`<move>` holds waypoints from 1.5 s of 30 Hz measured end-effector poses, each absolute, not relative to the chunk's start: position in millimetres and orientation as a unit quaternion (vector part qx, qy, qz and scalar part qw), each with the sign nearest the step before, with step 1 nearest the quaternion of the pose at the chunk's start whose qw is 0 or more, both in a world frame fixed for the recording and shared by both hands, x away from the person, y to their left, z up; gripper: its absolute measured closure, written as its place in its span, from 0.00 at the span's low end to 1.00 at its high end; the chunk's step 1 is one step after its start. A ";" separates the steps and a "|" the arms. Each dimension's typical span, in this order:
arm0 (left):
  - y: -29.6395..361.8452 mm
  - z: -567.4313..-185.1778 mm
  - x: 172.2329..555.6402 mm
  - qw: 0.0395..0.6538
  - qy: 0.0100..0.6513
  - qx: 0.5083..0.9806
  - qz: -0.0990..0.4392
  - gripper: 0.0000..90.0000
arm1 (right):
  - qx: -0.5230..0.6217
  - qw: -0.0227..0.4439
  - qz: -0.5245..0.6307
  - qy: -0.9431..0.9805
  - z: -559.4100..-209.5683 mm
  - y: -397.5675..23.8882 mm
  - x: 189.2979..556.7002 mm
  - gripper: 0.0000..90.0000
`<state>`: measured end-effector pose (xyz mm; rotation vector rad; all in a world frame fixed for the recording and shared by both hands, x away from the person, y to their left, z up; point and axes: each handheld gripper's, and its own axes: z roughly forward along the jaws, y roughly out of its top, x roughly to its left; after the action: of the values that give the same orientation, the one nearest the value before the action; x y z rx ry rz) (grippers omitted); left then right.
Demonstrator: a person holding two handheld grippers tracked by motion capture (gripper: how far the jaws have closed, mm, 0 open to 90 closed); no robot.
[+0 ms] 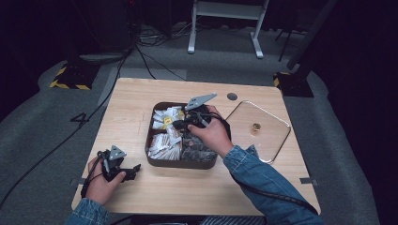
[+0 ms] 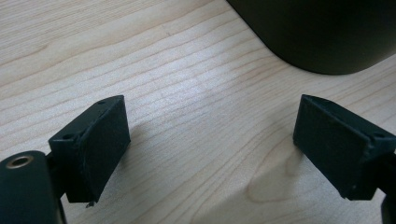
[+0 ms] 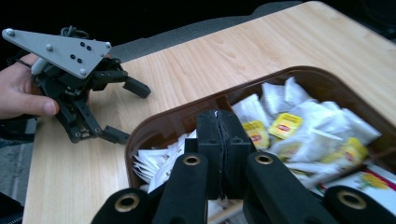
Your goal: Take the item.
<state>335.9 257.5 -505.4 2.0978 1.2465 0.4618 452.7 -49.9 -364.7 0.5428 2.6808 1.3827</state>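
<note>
Partly, right hand [image 1: 213, 133] hides tray [image 1: 155, 161] contents.

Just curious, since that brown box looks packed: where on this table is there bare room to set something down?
Bare wood lies along the table's far edge behind the brown box, down the left strip above the left hand-held gripper, and along the near edge. The glass tray is free apart from a small gold piece. The box, under the right hand-held gripper, is crowded with tea bags and packets.

The yellow tags [image 3: 286, 125] on the tea bags carry a small red logo, too blurred to read. No other lettering is legible.
</note>
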 end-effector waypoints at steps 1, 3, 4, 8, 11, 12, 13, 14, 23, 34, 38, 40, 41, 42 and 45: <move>257.5 -505.4 335.9 0.323 0.475 0.799 0.176 0.12 | 0.176 0.042 0.450 0.875 -362.7 -53.8 452.1 0.99; 257.5 -505.4 335.9 0.323 0.475 0.799 0.176 0.12 | 0.176 0.049 0.448 0.875 -359.0 -62.1 451.0 0.99; 257.5 -505.4 335.9 0.323 0.475 0.799 0.176 0.12 | 0.177 0.051 0.448 0.875 -357.0 -66.3 450.0 0.99; 257.5 -505.4 335.9 0.323 0.475 0.799 0.176 0.12 | 0.182 0.060 0.450 0.872 -349.3 -83.2 446.5 0.99; 257.5 -505.4 335.9 0.323 0.475 0.799 0.176 0.12 | 0.184 0.064 0.447 0.873 -345.0 -94.2 443.6 0.99; 257.5 -505.4 335.9 0.323 0.475 0.799 0.176 0.12 | 0.185 0.067 0.446 0.873 -344.5 -96.7 442.7 0.99; 257.5 -505.4 335.9 0.323 0.475 0.799 0.176 0.12 | 0.183 0.075 0.440 0.876 -344.0 -101.1 441.4 0.99; 257.5 -505.4 335.9 0.323 0.475 0.799 0.176 0.12 | 0.184 0.079 0.437 0.877 -344.2 -104.5 440.0 0.99; 257.3 -505.5 335.8 0.324 0.476 0.799 0.176 0.12 | 0.206 0.085 0.437 0.871 -347.0 -138.4 433.4 0.99; 257.3 -505.5 335.6 0.324 0.476 0.799 0.176 0.12 | 0.244 0.086 0.446 0.857 -361.5 -184.9 418.4 0.99; 257.3 -505.5 335.6 0.324 0.476 0.799 0.176 0.12 | 0.255 0.087 0.446 0.853 -365.9 -196.8 413.9 0.99; 257.2 -505.5 335.5 0.324 0.477 0.798 0.176 0.12 | 0.260 0.088 0.446 0.852 -369.5 -201.9 411.3 0.99; 257.2 -505.5 335.5 0.324 0.477 0.798 0.176 0.12 | 0.263 0.089 0.447 0.850 -372.2 -204.8 409.6 0.99; 257.3 -505.5 335.6 0.324 0.476 0.799 0.176 0.12 | 0.264 0.088 0.448 0.849 -373.9 -206.4 408.5 0.99; 257.3 -505.5 335.6 0.324 0.476 0.799 0.176 0.12 | 0.273 0.089 0.450 0.846 -382.5 -212.7 404.7 0.99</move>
<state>335.6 257.3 -505.5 2.0949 1.2485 0.4618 404.7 -212.7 -382.5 0.8126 2.5172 1.3377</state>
